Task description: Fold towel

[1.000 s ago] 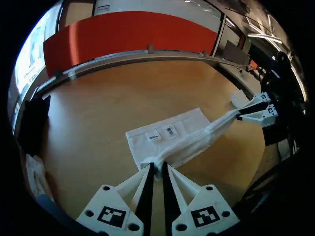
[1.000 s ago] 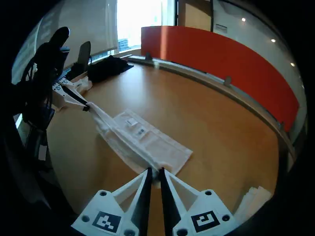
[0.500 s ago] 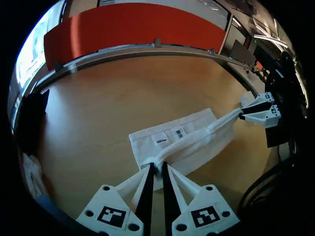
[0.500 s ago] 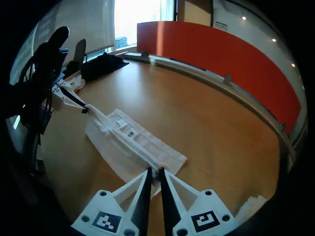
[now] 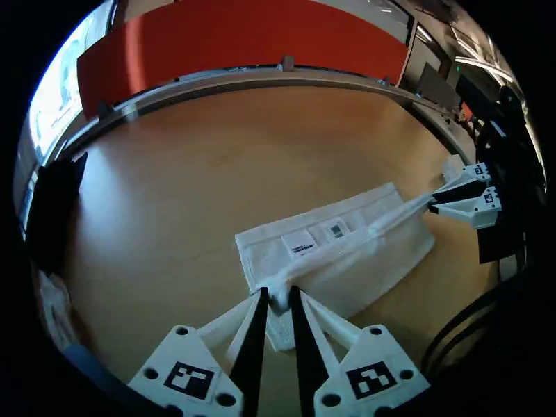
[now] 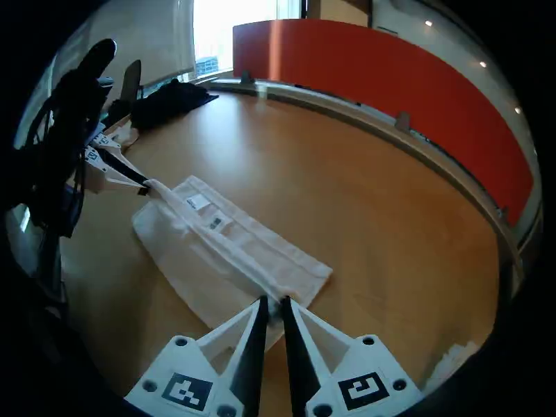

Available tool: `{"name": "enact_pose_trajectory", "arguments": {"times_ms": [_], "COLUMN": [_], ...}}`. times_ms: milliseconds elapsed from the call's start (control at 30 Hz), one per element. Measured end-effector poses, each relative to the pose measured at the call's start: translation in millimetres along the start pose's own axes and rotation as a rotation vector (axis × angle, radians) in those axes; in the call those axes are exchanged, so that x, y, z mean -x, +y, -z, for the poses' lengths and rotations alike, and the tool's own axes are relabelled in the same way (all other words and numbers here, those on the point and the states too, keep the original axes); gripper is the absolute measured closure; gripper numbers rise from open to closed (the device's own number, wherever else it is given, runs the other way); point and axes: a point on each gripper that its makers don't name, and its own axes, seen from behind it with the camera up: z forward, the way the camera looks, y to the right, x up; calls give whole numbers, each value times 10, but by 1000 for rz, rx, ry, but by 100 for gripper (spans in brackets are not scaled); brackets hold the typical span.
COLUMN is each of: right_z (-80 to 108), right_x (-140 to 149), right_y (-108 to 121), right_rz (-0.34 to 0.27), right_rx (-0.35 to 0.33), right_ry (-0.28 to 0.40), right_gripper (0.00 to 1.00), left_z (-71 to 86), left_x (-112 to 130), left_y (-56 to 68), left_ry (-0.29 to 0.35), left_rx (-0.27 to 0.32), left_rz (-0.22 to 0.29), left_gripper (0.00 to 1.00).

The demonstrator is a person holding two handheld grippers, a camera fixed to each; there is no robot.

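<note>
A white towel [image 5: 326, 247] with two small labels lies partly on the wooden table [image 5: 208, 174], its near edge lifted and stretched taut between both grippers. My left gripper [image 5: 278, 300] is shut on one end of that edge. In the right gripper view the towel [image 6: 222, 240] runs away from my right gripper [image 6: 272, 306], which is shut on the other end. Each view also catches the other gripper farther off: the right gripper [image 5: 432, 201] and the left gripper [image 6: 144, 186], each pinching its corner. A loose flap hangs below the raised edge.
An orange partition [image 5: 229, 42] stands behind the table's curved far rail [image 5: 278, 73]. A black bag [image 6: 167, 101] lies on the table near the window. More white cloth [image 6: 452, 358] lies at the table edge. Dark chairs [image 6: 132, 80] stand beyond.
Both grippers have carried the lifted towel edge forward over the part lying flat. The hanging flap has spread wider, and the towel has shifted across the table.
</note>
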Motion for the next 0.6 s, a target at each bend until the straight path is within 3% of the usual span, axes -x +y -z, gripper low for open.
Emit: {"name": "enact_pose_trajectory", "arguments": {"times_ms": [400, 500, 600], "right_z": [-212, -220, -210], "right_x": [15, 2, -25], "right_y": [232, 286, 323], "right_rz": [-48, -53, -56], "right_rx": [77, 95, 112], "right_ry": [-1, 4, 13], "right_gripper": [62, 51, 29], "left_z": [-197, -199, -177], "left_x": [-120, -151, -178], "left_y": [-246, -282, -286], "left_ry": [12, 20, 28], "left_rx": [-84, -94, -92], "left_rz": [-14, -11, -9], "left_gripper": [50, 36, 19]}}
